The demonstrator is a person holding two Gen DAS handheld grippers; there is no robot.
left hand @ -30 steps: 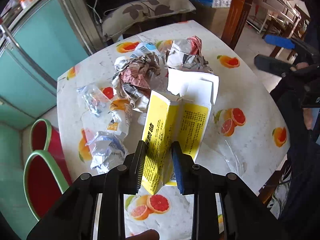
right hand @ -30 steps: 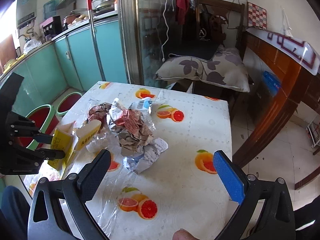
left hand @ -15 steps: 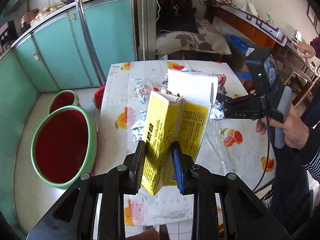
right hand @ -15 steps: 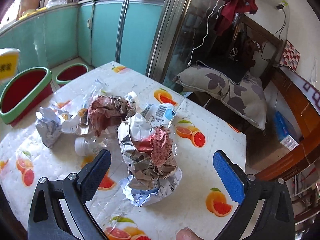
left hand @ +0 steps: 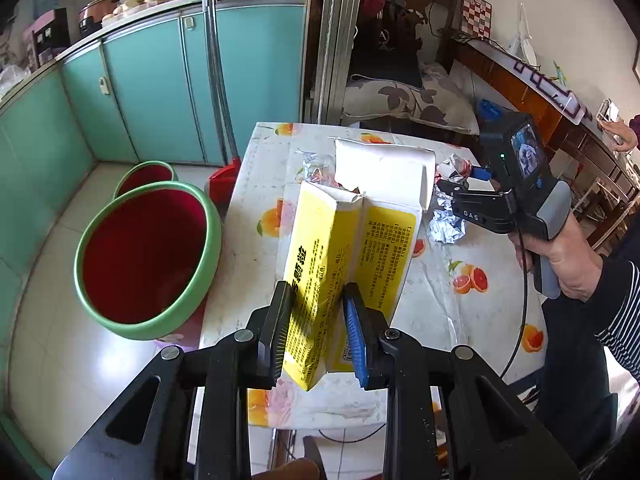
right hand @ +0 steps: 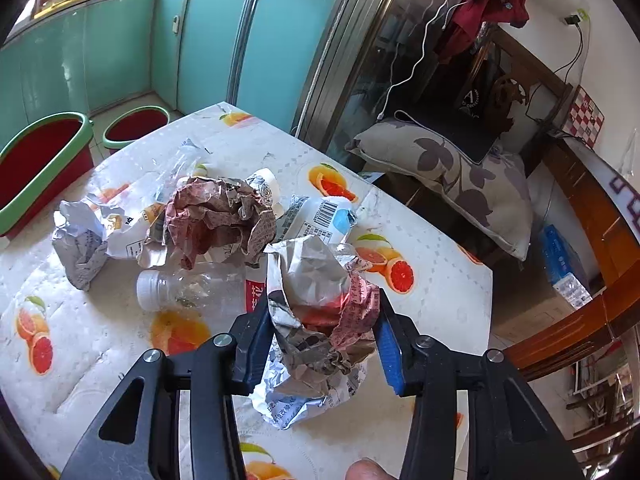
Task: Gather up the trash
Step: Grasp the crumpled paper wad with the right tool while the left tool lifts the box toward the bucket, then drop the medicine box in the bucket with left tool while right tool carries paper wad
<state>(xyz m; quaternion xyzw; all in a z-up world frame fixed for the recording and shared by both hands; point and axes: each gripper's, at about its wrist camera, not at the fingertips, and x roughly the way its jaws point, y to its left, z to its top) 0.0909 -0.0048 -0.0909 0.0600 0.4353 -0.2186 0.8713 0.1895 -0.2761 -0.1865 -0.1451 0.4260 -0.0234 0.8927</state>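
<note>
My left gripper is shut on a yellow carton with a torn white top and holds it in the air near the table's near-left edge. A red bin with a green rim stands on the floor to its left. My right gripper is shut on a crumpled newspaper ball on the table. More trash lies beyond it: a second crumpled paper ball, a clear plastic bottle, a grey paper wad and a white and blue wrapper.
A second red bin stands on the floor behind the first bin. Teal cabinets and a mop handle are behind. A cushioned chair and a wooden sideboard flank the table's far side.
My left gripper has swung the carton away from the trash pile toward the table's edge beside the red bin. My right gripper moved in on the newspaper ball and closed on it.
</note>
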